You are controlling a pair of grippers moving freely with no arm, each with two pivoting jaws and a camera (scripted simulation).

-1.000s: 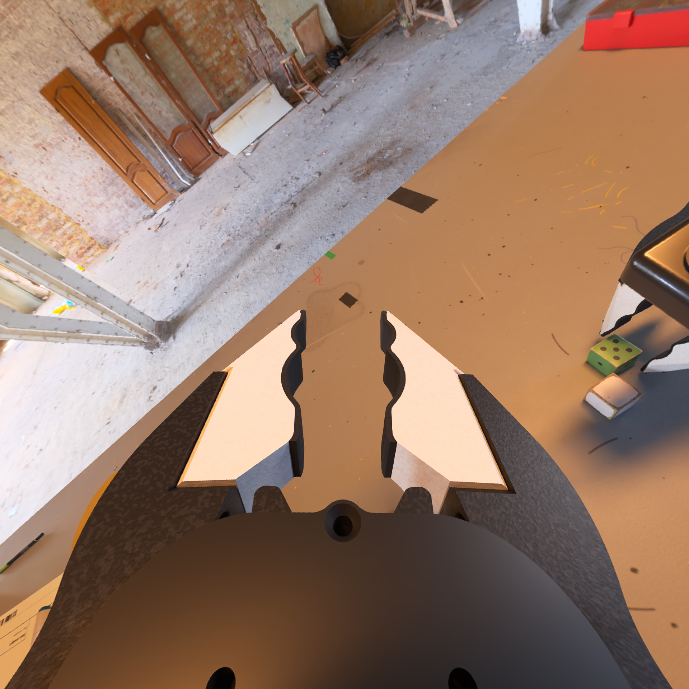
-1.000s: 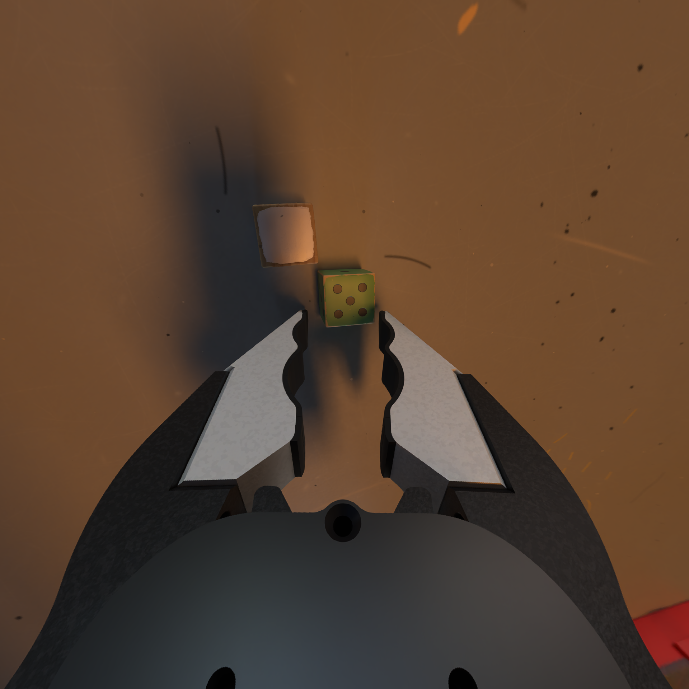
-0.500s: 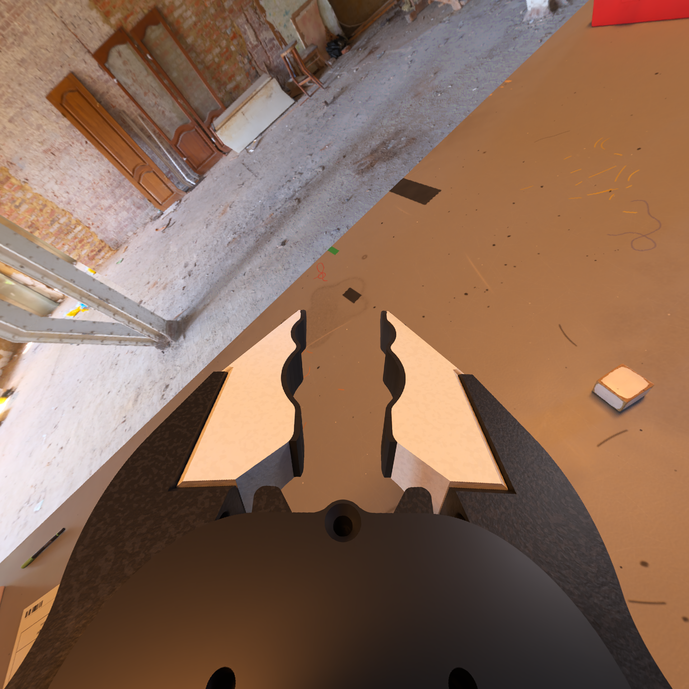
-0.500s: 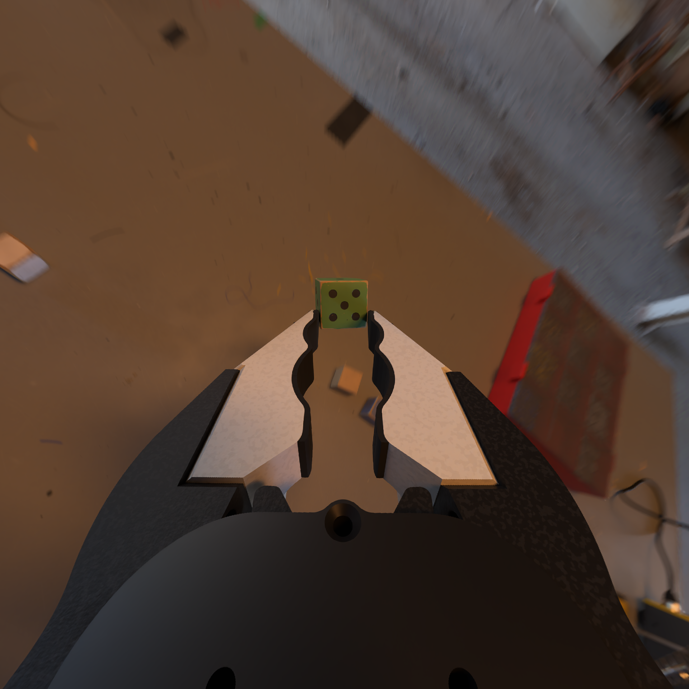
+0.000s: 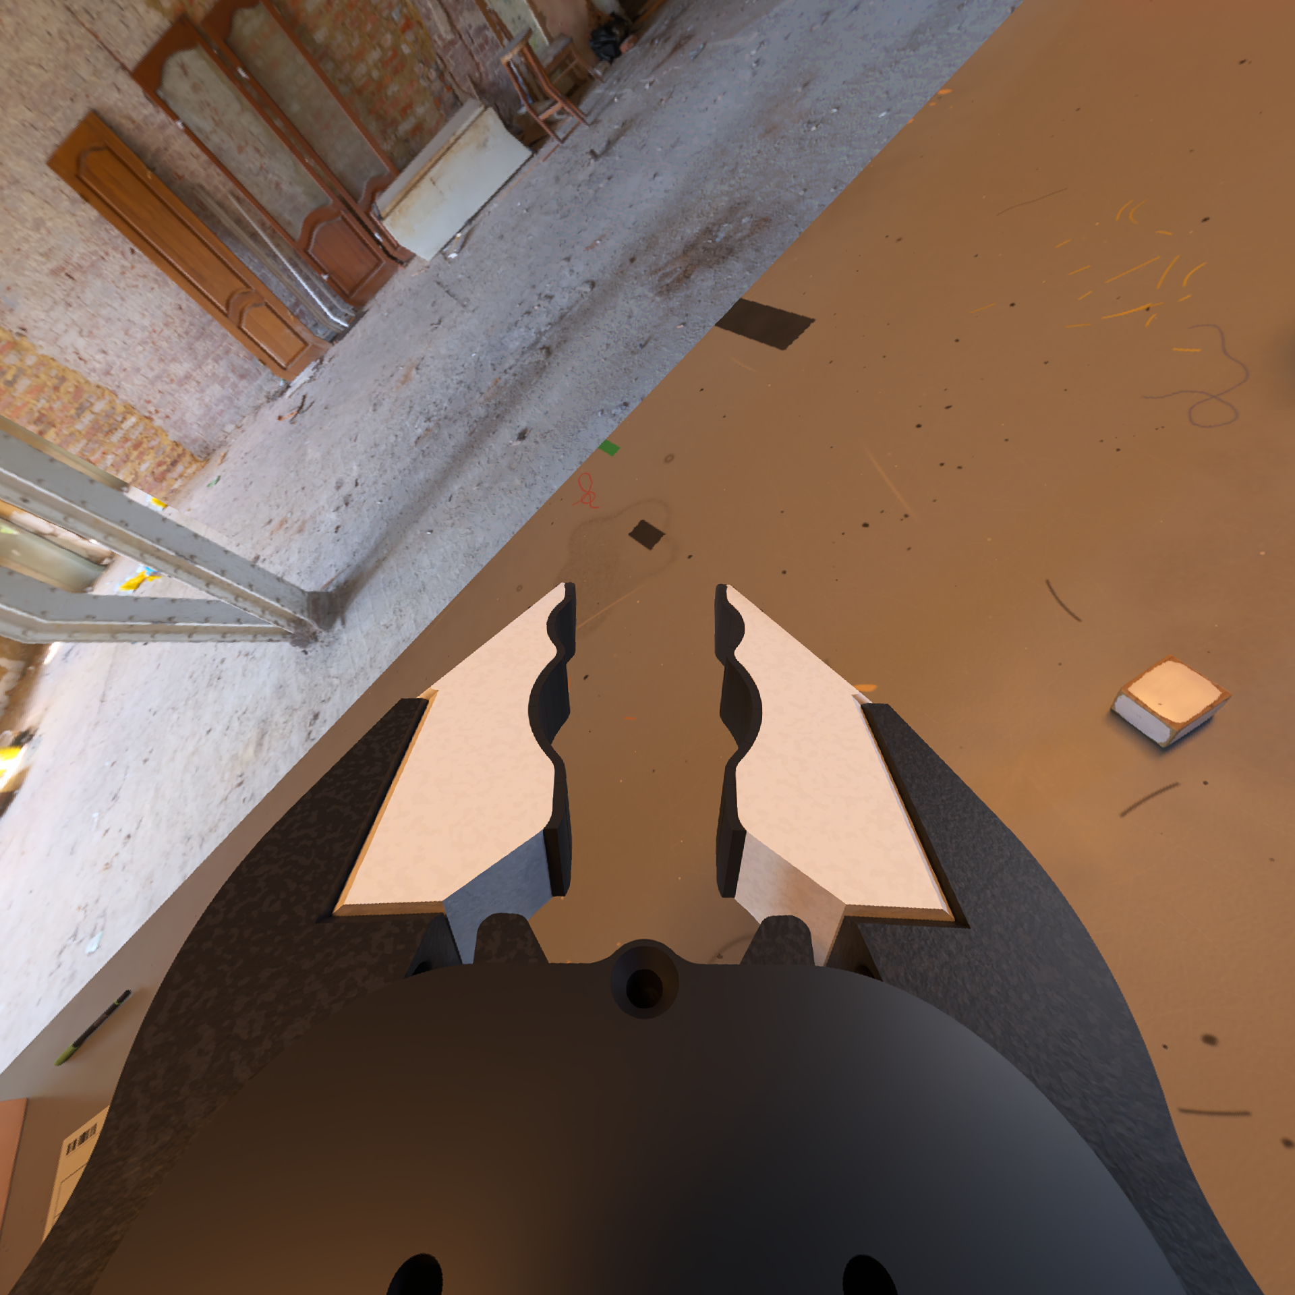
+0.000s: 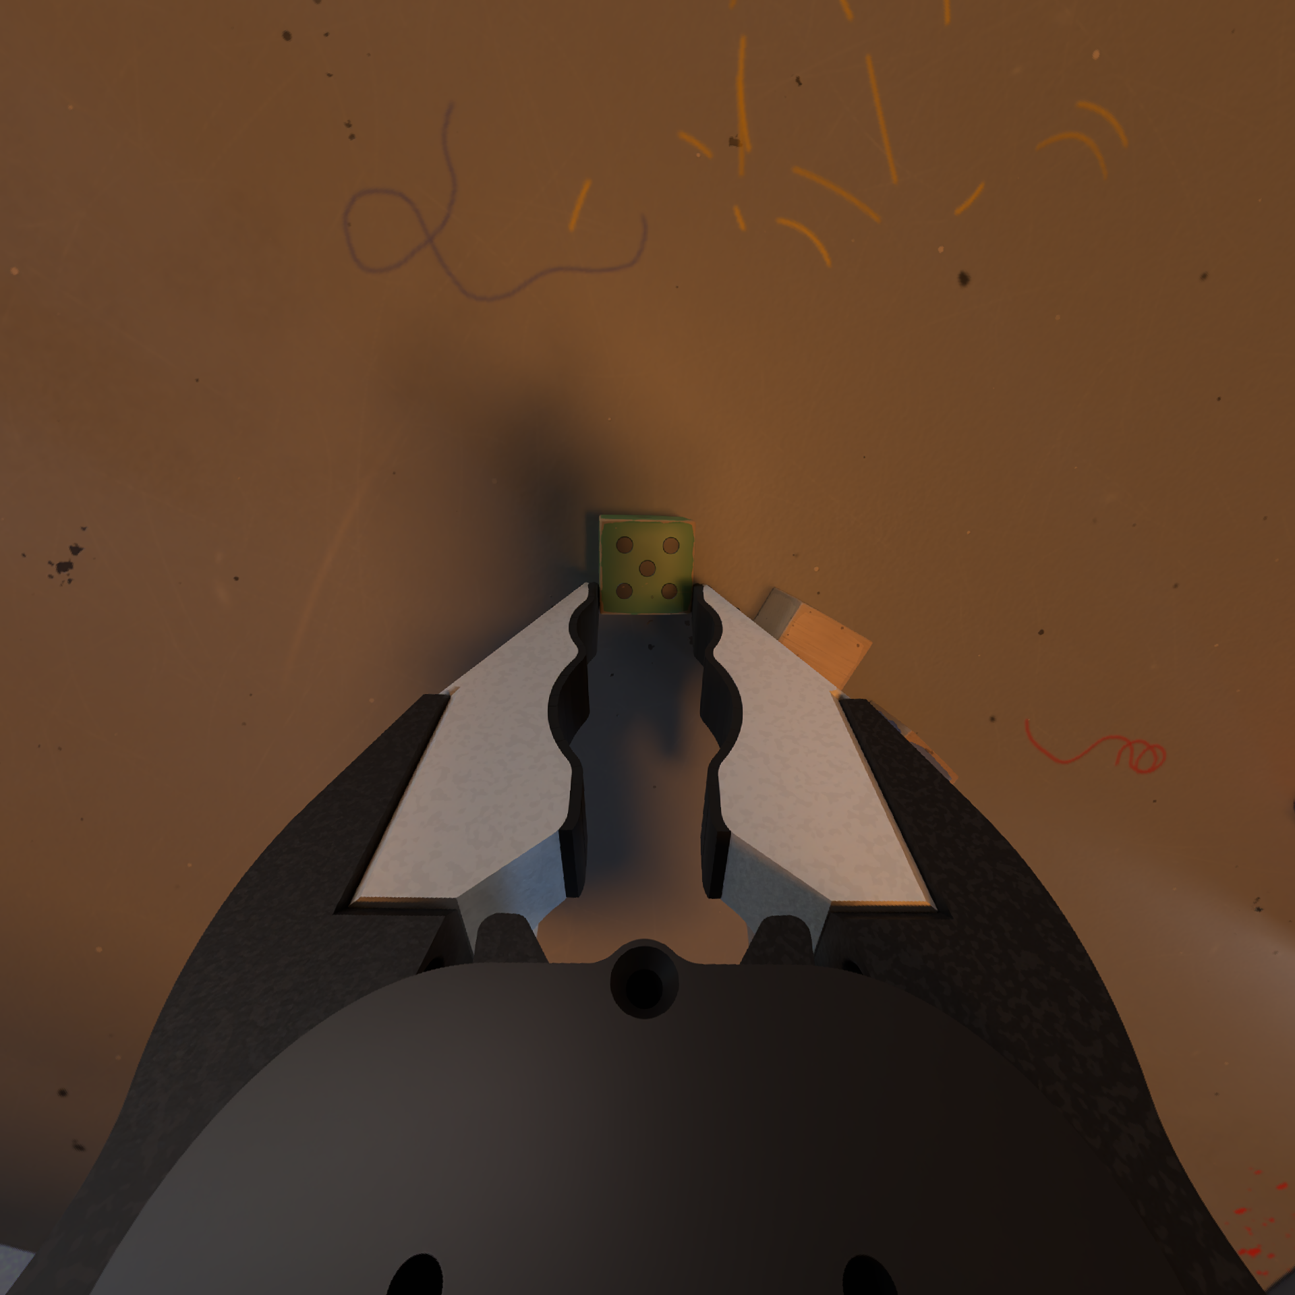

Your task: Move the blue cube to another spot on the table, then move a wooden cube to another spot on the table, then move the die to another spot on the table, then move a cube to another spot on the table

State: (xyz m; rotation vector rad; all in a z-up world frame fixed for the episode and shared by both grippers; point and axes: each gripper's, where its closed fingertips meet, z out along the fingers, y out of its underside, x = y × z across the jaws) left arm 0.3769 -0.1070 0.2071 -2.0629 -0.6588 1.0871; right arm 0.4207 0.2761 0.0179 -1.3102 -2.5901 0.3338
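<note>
In the right wrist view my right gripper (image 6: pixel 646 597) is shut on the green die (image 6: pixel 646 560), held at the fingertips with its five-dot face toward the camera. The die hangs low over its dark shadow on the brown table (image 6: pixel 280 490); I cannot tell whether it touches. A wooden cube (image 6: pixel 821 641) lies just right of the right fingertip, partly hidden by it. In the left wrist view my left gripper (image 5: pixel 645 595) is open and empty above the table near its edge. Another wooden cube (image 5: pixel 1172 699) lies to its right. No blue cube is in view.
The table edge (image 5: pixel 490 574) runs diagonally through the left wrist view, with floor beyond. Two black patches (image 5: pixel 764 324) mark the table. A pen (image 5: pixel 91 1029) and a paper sheet (image 5: pixel 73 1156) lie at lower left. A small object (image 6: pixel 928 753) peeks from behind the right finger.
My right gripper shut on the die, lifted it, carried it across the table and came down low beside a wooden cube. It and the die left the left wrist view. The left gripper barely moved.
</note>
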